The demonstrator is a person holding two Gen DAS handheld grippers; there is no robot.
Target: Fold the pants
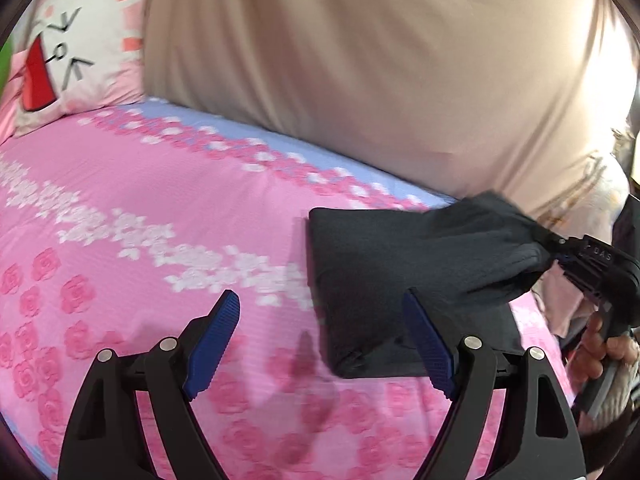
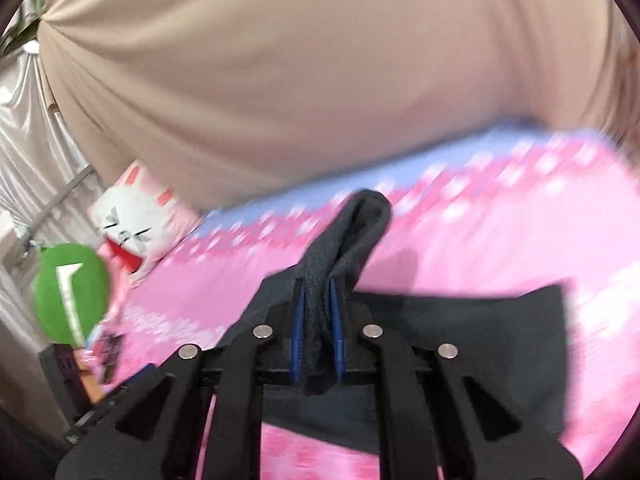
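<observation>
While the left claw (image 1: 320,316) gapes empty, the right claw (image 2: 318,308) pinches one pair of pants (image 1: 380,264).

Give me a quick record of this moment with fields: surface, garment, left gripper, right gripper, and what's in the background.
surface: pink floral bedsheet
garment: dark grey pants, partly folded, one end lifted off the sheet
left gripper: open, nothing between its fingers, beside the pants' near edge
right gripper: shut on a bunched fold of the pants, raising it
background: beige curtain, cartoon cat pillow, green cushion
</observation>
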